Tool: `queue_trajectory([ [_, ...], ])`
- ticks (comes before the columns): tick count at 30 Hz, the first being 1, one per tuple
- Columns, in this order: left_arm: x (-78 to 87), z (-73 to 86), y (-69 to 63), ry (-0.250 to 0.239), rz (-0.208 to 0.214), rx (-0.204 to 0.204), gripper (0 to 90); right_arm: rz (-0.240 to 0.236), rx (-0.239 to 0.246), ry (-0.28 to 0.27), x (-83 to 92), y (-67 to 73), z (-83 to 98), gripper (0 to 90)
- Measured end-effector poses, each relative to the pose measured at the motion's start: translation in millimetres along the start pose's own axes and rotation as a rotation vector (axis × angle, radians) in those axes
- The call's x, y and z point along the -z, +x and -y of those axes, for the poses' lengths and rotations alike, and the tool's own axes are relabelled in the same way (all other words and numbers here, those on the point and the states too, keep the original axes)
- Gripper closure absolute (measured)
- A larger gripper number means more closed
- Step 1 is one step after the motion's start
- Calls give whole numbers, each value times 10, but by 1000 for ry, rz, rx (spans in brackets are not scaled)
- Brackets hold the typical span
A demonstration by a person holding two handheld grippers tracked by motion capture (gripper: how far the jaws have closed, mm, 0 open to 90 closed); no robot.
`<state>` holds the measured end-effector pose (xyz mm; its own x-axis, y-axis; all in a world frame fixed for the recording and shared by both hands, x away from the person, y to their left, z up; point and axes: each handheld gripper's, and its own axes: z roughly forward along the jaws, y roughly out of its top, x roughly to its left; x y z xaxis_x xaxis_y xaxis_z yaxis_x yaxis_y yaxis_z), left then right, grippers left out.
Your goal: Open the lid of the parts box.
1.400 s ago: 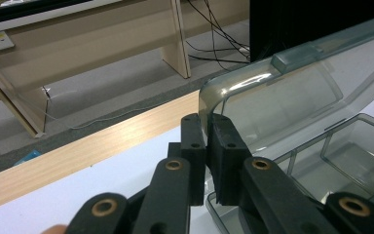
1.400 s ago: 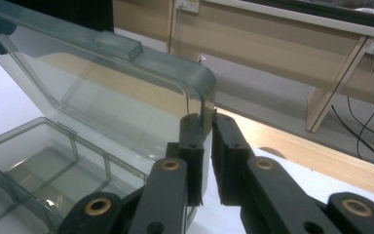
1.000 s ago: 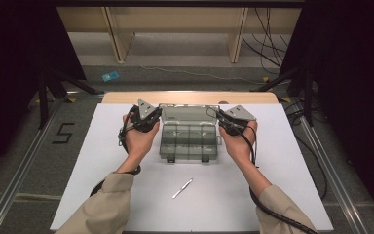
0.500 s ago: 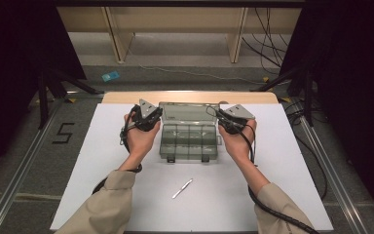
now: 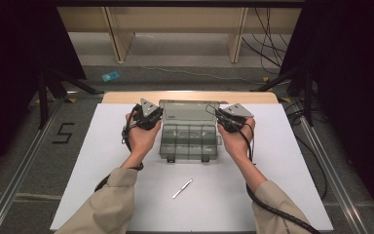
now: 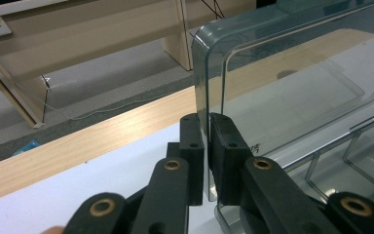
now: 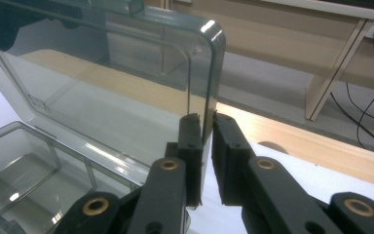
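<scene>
While the left gripper (image 6: 207, 156) and right gripper (image 7: 207, 156) each clamp a side edge of the clear organizer box's lid (image 5: 189, 111), raised upright at mid-table, opening appears nearly complete; next, both jaws must release evenly, without tipping the box (image 5: 191, 142).

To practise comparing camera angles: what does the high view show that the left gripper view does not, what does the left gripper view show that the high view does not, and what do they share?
High view alone: both hands, the right gripper on the lid's right edge, the box's two front latches, and a small white stick lying nearer the person.

Left gripper view alone: the pads pinching the lid's thin left edge, close up.

Shared: the left gripper, the clear lid standing open, the box with its compartments, the white table and its wooden far edge.
</scene>
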<state>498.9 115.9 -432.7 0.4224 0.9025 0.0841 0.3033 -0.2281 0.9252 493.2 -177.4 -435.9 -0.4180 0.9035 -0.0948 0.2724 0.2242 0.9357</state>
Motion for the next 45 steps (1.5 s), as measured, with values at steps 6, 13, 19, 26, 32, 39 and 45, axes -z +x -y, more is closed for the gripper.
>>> queue_trajectory([
  [6, -37, 10, 9, 2, 1, 12, 839, 5, 0, 17, -36, -17, 14, 830],
  [13, -97, 39, 11, 9, -4, 18, 837, 15, -13, 15, -92, -18, 41, 824],
  [19, -155, 70, 11, 32, -15, 19, 829, 5, -25, 44, -120, -37, 68, 809],
  [26, -201, 82, -3, 63, -33, 24, 797, 9, -30, 59, -118, -78, 97, 769],
  [32, -243, 108, 6, 85, -38, 18, 778, 10, -33, 59, -104, -102, 116, 747],
  [39, -270, 146, 7, 113, -34, 30, 679, -7, -42, 82, -81, -109, 152, 665],
  [45, -269, 146, 9, 116, -40, 35, 644, -9, -54, 96, -54, -118, 151, 628],
])
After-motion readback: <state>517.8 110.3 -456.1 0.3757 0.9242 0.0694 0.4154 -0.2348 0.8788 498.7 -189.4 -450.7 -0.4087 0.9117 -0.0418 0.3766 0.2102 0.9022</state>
